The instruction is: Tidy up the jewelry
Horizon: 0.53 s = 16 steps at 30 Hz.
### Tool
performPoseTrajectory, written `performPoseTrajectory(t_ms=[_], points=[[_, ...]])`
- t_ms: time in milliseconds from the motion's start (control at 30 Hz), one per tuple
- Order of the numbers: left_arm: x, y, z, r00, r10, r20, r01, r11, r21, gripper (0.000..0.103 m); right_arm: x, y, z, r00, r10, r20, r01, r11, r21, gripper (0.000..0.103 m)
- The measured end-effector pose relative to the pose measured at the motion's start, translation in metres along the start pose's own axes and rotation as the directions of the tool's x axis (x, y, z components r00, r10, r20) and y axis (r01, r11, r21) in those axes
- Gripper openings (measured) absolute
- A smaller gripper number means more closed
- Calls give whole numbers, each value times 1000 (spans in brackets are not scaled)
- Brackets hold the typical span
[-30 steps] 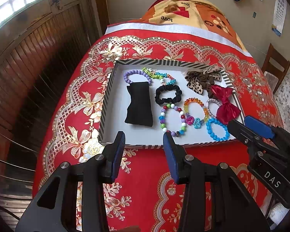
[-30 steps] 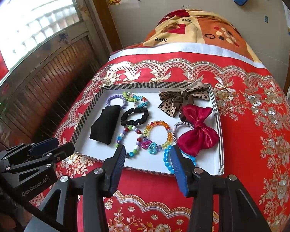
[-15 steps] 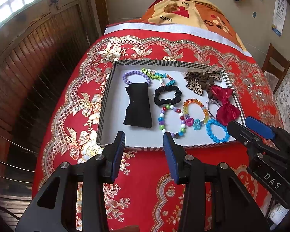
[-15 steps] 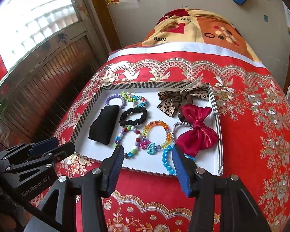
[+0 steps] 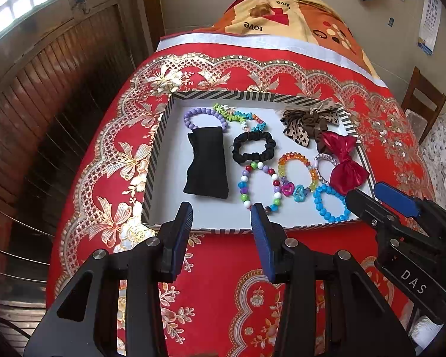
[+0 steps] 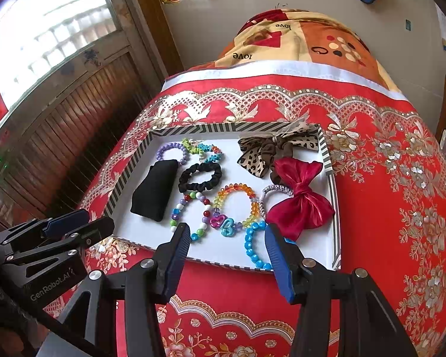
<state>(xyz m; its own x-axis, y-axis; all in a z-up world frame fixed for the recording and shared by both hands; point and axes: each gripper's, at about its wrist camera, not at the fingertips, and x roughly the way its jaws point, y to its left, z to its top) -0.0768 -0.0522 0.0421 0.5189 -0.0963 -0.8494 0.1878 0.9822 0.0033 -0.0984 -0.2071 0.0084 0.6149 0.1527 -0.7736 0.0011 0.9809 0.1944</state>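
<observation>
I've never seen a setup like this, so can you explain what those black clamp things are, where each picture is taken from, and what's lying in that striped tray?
The black clamps are two handheld grippers; a person carries one in each hand, and no robot arm is involved. Each has a wide-angle camera looking along its two fingers, so one picture comes from the left gripper and the other from the right gripper. Each also shows up at the edge of the other's picture.

On a red flowered cloth sits a striped tray. In it lie a black pouch, a black scrunchie, several bead bracelets including a blue bracelet, a leopard-print bow and a red bow.

Both grippers are open and hold nothing.
</observation>
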Motion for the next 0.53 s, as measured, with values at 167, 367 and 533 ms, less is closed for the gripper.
performPoseTrajectory(t_ms=[167, 367, 533], points=[[2, -1, 0, 1000, -4, -2, 4, 1000, 2, 40, 2, 0, 0, 1000, -2, -5, 2, 1000, -2, 50], [7, -5, -1, 1000, -16, -6, 16, 1000, 11, 40, 3, -2, 0, 1000, -4, -6, 4, 1000, 4, 51], [11, -9, -1, 1000, -21, -4, 21, 999, 29, 40, 4, -11, -2, 1000, -10, -7, 11, 1000, 18, 51]])
